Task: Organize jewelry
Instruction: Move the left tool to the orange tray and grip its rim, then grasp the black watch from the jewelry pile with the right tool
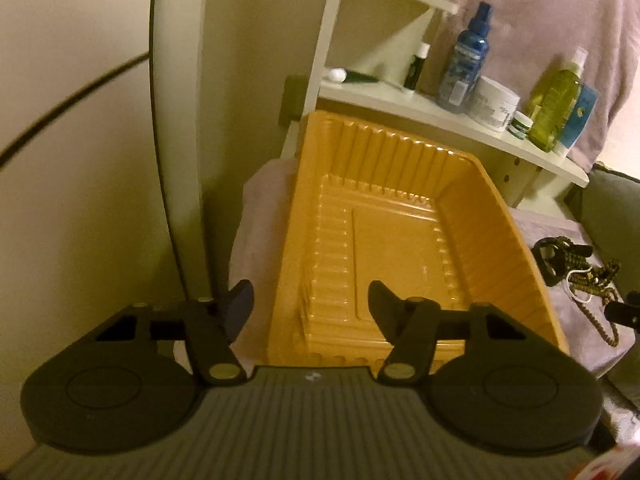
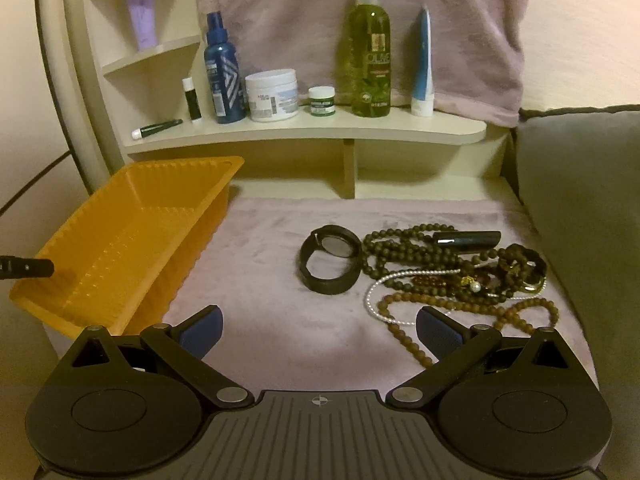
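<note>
Hovering spread and empty over the tray (image 1: 384, 216), the left claw (image 1: 310, 300) may tip its probably light rim; the right claw (image 2: 318, 330) is spread too.

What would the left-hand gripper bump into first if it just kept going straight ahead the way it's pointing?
Most likely the orange tray. The left gripper points down at it with open, empty jaws, which straddle the tray's near left corner, so the rim or floor comes first. Depth is hard to judge.

A white shelf (image 2: 360, 130) carries toiletries — blue spray bottle (image 2: 223, 76), white jar (image 2: 272, 94), green bottle (image 2: 368, 52).
</note>
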A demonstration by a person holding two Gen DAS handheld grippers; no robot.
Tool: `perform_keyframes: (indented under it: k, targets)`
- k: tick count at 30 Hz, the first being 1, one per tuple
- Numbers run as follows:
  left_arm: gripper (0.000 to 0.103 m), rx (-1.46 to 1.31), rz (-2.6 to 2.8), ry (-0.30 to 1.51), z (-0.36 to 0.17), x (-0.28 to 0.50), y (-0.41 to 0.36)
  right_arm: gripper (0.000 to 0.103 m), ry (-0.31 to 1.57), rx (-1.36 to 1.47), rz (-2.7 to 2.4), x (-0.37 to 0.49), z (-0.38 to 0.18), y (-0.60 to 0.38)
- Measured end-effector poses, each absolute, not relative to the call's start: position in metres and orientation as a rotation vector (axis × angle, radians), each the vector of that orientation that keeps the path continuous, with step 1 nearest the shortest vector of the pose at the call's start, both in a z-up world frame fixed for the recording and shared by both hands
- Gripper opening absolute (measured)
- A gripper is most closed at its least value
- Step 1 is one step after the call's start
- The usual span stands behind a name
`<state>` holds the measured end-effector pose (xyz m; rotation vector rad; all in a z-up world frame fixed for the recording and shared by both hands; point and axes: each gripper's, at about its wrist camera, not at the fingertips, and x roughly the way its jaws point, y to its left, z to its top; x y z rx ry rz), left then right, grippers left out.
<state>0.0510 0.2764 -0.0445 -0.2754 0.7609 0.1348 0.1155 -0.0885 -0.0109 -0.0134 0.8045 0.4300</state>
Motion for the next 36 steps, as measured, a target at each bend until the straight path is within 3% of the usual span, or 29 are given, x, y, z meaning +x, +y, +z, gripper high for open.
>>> perform_keyframes:
  k: [2, 7, 22, 30, 32, 36]
  targets:
    - [0.046, -0.289, 0.119, 0.761, -0.05, 0.053, 0.281, 0.103, 0.814, -0.022, 0.427, 0.118, -0.014, -0.085]
    - [0.036, -0.324, 0.099, 0.765, -0.061, 0.058, 0.287, 0.103, 0.829, -0.036, 0.419, 0.122, -0.019, -0.08]
    - [0.019, -0.343, 0.094, 0.781, -0.067, 0.06, 0.283, 0.103, 0.837, -0.038, 0.413, 0.13, -0.023, -0.077]
    - [0.018, -0.347, 0.103, 0.797, -0.067, 0.059, 0.279, 0.103, 0.828, -0.018, 0.407, 0.129, -0.02, -0.085]
    - [0.01, -0.328, 0.11, 0.8, -0.064, 0.059, 0.276, 0.103, 0.828, -0.01, 0.4, 0.129, -0.019, -0.089]
    - [0.005, -0.238, 0.138, 0.799, -0.054, 0.061, 0.265, 0.103, 0.825, 0.004, 0.392, 0.129, -0.018, -0.094]
